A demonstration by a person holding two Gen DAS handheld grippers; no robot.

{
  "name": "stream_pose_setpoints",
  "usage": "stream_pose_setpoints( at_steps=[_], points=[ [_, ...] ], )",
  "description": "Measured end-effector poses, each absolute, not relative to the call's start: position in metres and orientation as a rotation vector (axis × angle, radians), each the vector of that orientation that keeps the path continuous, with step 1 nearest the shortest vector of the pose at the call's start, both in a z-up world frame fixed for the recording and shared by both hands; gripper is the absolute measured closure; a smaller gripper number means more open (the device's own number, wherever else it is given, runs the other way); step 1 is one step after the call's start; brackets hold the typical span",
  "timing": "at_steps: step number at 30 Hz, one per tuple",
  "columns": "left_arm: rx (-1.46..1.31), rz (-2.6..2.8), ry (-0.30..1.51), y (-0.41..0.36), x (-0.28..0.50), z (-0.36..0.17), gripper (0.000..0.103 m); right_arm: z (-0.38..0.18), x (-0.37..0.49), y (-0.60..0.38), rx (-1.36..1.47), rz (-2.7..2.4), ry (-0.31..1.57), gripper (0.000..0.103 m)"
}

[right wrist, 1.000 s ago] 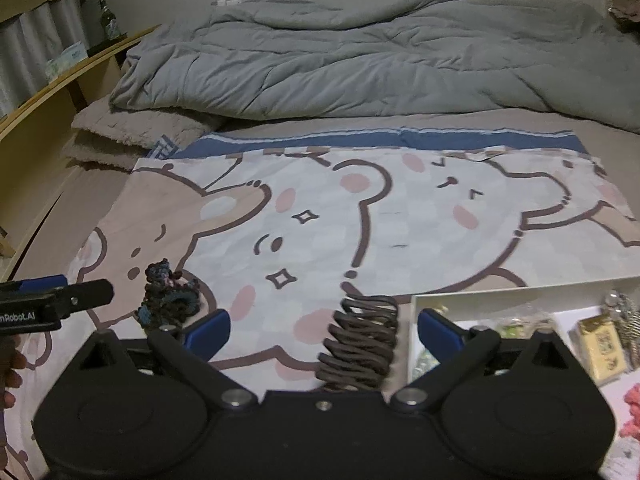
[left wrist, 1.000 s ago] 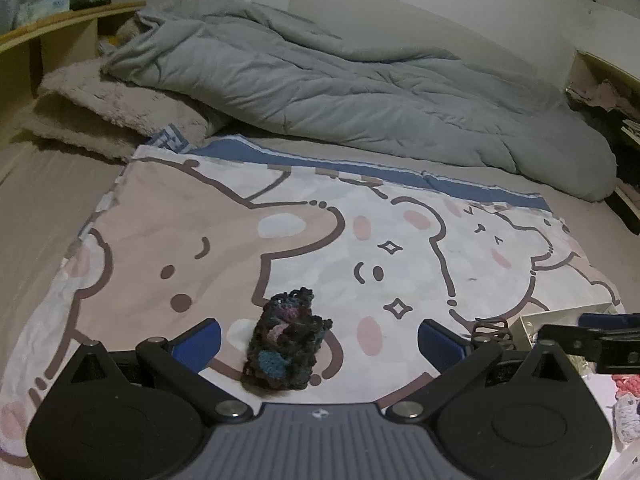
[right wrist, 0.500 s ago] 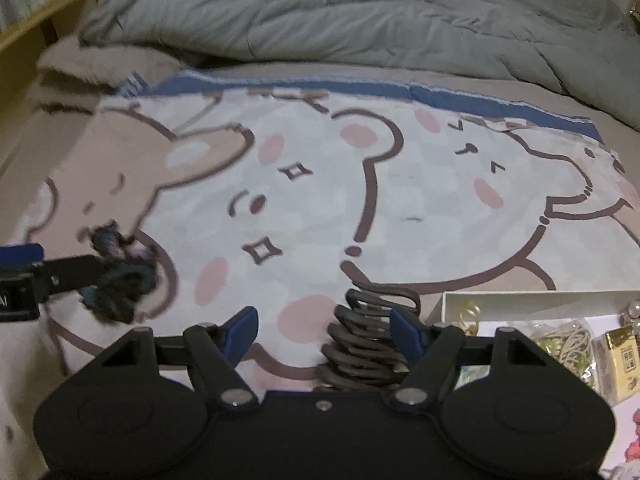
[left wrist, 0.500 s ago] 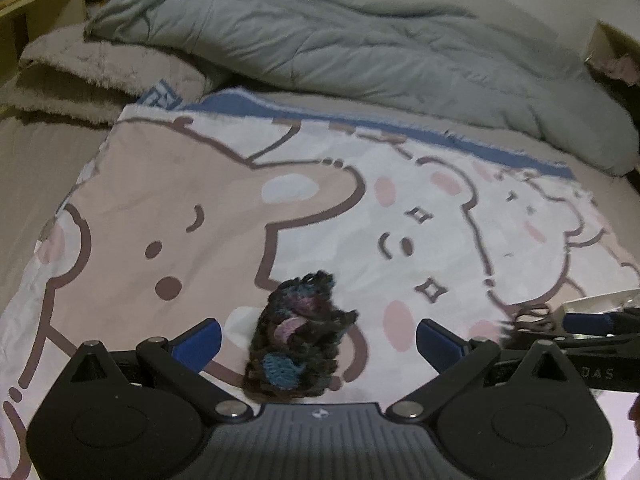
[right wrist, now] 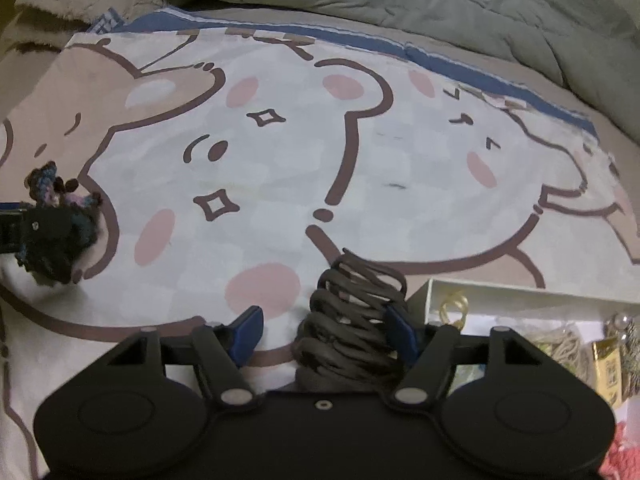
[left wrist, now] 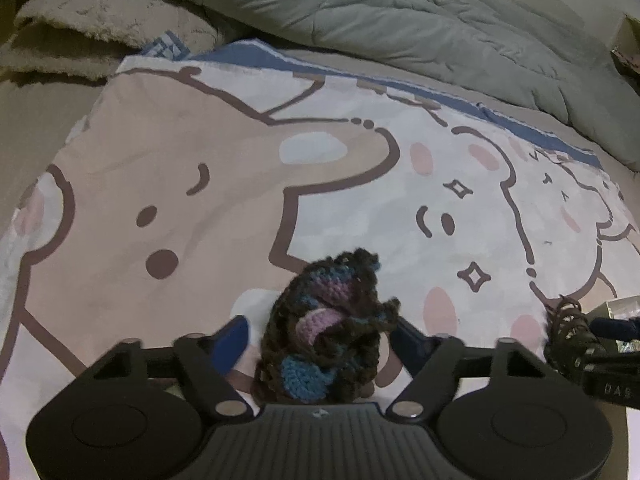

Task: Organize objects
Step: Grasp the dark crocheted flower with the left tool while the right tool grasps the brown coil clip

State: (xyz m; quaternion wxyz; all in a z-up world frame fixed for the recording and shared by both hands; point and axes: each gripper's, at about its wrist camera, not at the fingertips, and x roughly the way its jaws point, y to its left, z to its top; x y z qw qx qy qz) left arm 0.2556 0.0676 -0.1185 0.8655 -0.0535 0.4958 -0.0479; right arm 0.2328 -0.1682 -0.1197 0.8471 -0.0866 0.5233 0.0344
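We see the left gripper [left wrist: 320,340] with its blue fingers [left wrist: 232,338] part-way closed around a dark crocheted scrunchie [left wrist: 326,332]; the right finger touches the yarn, while a sliver of cloth shows on the left, so we cannot tell that it is gripped. The right gripper [right wrist: 326,330] is likewise half closed about a brown spiral hair tie [right wrist: 352,316], its right finger against the coils and the left finger standing apart from them. Both pieces lie on the cartoon bear blanket [left wrist: 180,184], near its front edge.

Ahead of both grippers the blanket runs bare up to its blue border and the heaped grey duvet [left wrist: 400,20]; a fluffy beige pillow [left wrist: 92,28] closes the far left corner.

Only the right wrist view shows the white tray [right wrist: 516,292] just right of the hair tie, with a gold ring [right wrist: 454,306] and a yellow packet [right wrist: 606,364] inside. The left view shows the scrunchie's purple and teal yarn close up, and catches the hair tie at its right edge
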Motion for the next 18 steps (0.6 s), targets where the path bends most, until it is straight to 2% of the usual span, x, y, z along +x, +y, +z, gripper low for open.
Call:
stream_pose_setpoints(
  at_steps=[1, 2, 3, 6, 12, 18],
  points=[
    [-0.121, -0.099, 1.046, 0.068, 0.256, -0.12, 0.04, -0.119, 0.233, -0.167, -0.201, 0.074, 1.092, 0.055],
    [-0.128, -0.097, 1.053, 0.069, 0.257, -0.121, 0.047, -0.117, 0.233, -0.167, -0.212, 0.076, 1.079, 0.065],
    [-0.128, -0.093, 1.058, 0.069, 0.257, -0.121, 0.049, -0.114, 0.232, -0.167, -0.207, 0.081, 1.07, 0.068],
    [-0.125, -0.094, 1.054, 0.069, 0.256, -0.119, 0.059, -0.111, 0.23, -0.166, -0.223, 0.103, 1.059, 0.07],
    [-0.132, -0.121, 1.038, 0.068, 0.248, -0.11, 0.061, -0.093, 0.214, -0.152, -0.213, 0.2, 1.009, 0.077],
    [-0.128, -0.166, 1.011, 0.066, 0.235, -0.096, 0.061, -0.096, 0.18, -0.11, -0.359, 0.36, 0.997, 0.079]
  ],
)
